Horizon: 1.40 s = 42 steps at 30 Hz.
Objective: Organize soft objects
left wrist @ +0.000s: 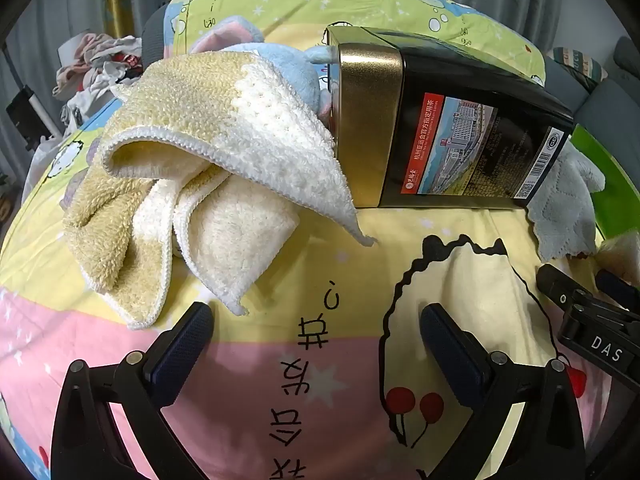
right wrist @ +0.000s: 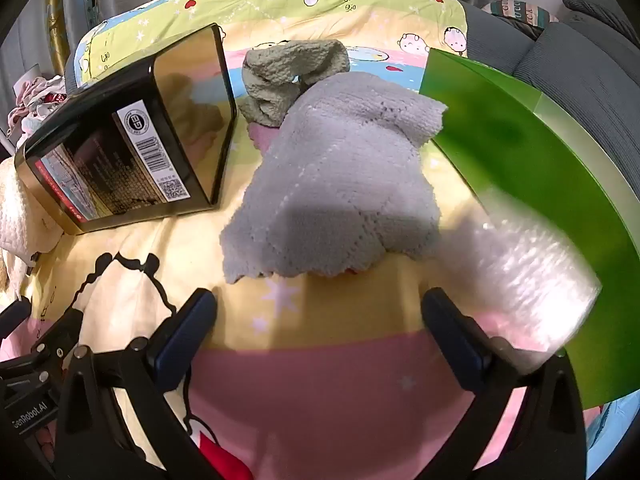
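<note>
Both grippers, left gripper (left wrist: 316, 344) and right gripper (right wrist: 320, 328), open, empty; "DAS", "GenRobot.AI" printed.

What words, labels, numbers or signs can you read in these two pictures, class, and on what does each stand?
"DAS": white letters on the right claw's black body.
"GenRobot.AI": on the left claw's black body.
Chinese characters, red strip: tea tin, too small to read surely.
Barcode, QR code and fine print on the tin: too small.
Large black handwritten-style Chinese characters on the bedsheet: upside down here, not read surely.
</note>
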### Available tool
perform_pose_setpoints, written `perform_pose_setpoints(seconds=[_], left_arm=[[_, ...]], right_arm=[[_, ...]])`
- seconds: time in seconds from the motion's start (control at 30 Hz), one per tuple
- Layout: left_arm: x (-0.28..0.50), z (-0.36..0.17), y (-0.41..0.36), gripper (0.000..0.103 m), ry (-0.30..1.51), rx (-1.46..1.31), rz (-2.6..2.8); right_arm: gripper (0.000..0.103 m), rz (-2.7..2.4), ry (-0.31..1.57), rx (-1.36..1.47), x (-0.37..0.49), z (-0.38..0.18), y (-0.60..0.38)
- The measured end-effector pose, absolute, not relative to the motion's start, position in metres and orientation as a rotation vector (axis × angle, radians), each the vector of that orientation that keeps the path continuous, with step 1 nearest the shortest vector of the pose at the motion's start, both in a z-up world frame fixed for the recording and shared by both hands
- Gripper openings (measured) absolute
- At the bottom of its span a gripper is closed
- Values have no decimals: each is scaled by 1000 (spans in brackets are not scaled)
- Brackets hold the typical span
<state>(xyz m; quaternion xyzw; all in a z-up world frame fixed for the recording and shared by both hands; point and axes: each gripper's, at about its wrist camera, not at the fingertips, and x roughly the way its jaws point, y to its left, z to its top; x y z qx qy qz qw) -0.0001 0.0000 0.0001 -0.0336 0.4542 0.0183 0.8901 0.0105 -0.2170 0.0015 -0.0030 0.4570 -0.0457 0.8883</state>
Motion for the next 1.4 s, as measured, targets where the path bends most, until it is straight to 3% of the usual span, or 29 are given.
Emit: perform_pose_setpoints(seconds=[1.4], left_arm=[[0,0,4,103,943,-73,37]], right_arm=[[102,-95,948,-6,11,2,-217]])
